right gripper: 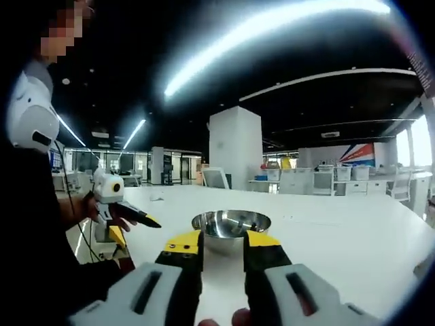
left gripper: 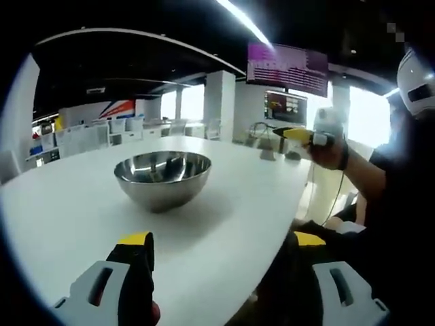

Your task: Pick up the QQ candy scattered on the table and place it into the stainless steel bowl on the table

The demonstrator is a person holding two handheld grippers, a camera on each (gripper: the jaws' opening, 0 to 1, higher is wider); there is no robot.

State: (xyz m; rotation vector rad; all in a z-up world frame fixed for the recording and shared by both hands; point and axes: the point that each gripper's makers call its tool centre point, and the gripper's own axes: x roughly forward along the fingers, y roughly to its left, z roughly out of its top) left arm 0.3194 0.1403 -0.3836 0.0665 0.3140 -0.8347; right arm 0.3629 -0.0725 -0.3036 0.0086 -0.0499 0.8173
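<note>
The stainless steel bowl stands upright on the white table, its inside shiny. In the left gripper view my left gripper is low over the table's near edge, short of the bowl, with its jaws wide open and nothing between them. The right gripper is held up in a hand to the bowl's right. In the right gripper view the bowl sits just beyond my right gripper, whose jaws stand a small gap apart with nothing held. The left gripper is at the left, in a hand.
The table's curved edge runs close to the person in dark clothes. Small items lie at the table's far end. White chairs and desks and a white pillar stand behind in the office.
</note>
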